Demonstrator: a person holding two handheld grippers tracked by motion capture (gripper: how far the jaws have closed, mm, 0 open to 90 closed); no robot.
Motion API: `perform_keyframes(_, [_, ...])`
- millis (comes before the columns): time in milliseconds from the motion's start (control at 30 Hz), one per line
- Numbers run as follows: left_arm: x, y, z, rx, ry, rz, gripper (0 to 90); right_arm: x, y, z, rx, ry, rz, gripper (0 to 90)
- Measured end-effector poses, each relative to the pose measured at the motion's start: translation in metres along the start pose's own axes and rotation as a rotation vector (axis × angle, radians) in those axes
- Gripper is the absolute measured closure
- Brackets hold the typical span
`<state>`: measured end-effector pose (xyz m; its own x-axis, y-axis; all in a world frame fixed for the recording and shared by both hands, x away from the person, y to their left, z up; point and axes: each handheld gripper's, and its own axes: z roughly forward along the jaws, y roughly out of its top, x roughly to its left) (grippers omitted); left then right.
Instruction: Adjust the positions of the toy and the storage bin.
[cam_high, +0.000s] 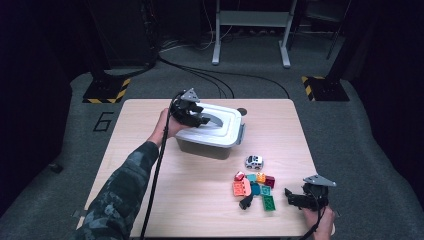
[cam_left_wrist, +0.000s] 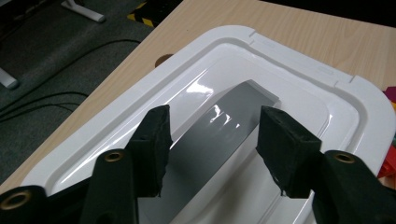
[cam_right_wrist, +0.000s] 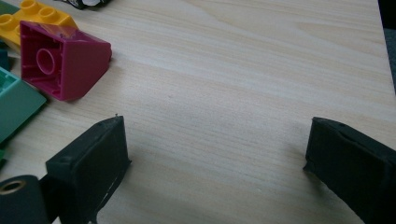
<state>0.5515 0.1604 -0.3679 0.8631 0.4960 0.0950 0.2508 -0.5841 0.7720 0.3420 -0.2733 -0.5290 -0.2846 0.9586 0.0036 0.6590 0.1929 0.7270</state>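
Observation:
A grey storage box (cam_high: 205, 147) with a white lid (cam_high: 227, 131) stands on the table's far middle. My left gripper (cam_high: 198, 116) hovers over the lid from the left. In the left gripper view its jaws (cam_left_wrist: 215, 119) stand a little apart on either side of the lid's flat grey handle (cam_left_wrist: 219, 140), and I see no pad pressing on it. My right gripper (cam_high: 294, 197) rests near the table's front right corner. In the right gripper view it is wide open (cam_right_wrist: 217, 135) over bare wood.
A pile of several coloured bricks (cam_high: 255, 189) lies front right, a black piece (cam_high: 246, 203) at its near edge. Behind it sits a small white toy car (cam_high: 254, 161). A magenta brick (cam_right_wrist: 60, 63), a yellow one (cam_right_wrist: 32, 14) and a green one (cam_right_wrist: 14, 102) lie left of my right jaws.

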Motion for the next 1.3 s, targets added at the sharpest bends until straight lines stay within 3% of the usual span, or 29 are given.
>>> perform_keyframes(100, [0.002,-0.002,-0.001,-0.022,-0.016,-0.028,46.6,0.0,0.0,0.0,-0.001,0.0,-0.001,5.0])
perform_keyframes(433, [-0.004,-0.003,-0.005,0.003,0.002,-0.006,47.9,0.0,0.0,0.0,-0.001,0.001,0.002,5.1])
perform_keyframes(533, [-0.005,-0.002,-0.006,0.022,-0.004,0.018,48.2,0.0,0.0,0.0,-0.001,0.0,0.001,5.1])
perform_keyframes(600, [-0.006,-0.002,-0.003,0.051,0.013,0.035,45.5,0.0,0.0,0.0,-0.002,0.002,0.001,5.1])
perform_keyframes(700, [-0.004,-0.003,0.001,0.054,0.003,0.035,41.6,0.0,0.0,0.0,-0.002,0.002,0.001,5.3])
perform_keyframes(1033, [-0.011,-0.002,0.0,0.074,0.009,0.069,48.3,0.0,0.0,0.0,-0.002,0.002,0.002,5.3])
perform_keyframes(1167, [-0.015,-0.001,0.0,0.092,0.019,0.071,51.3,0.0,0.0,0.0,-0.003,0.002,0.001,5.3])
perform_keyframes(1300, [-0.02,0.0,-0.001,0.102,0.036,0.048,52.3,0.0,0.0,0.0,-0.003,0.002,0.001,5.5])
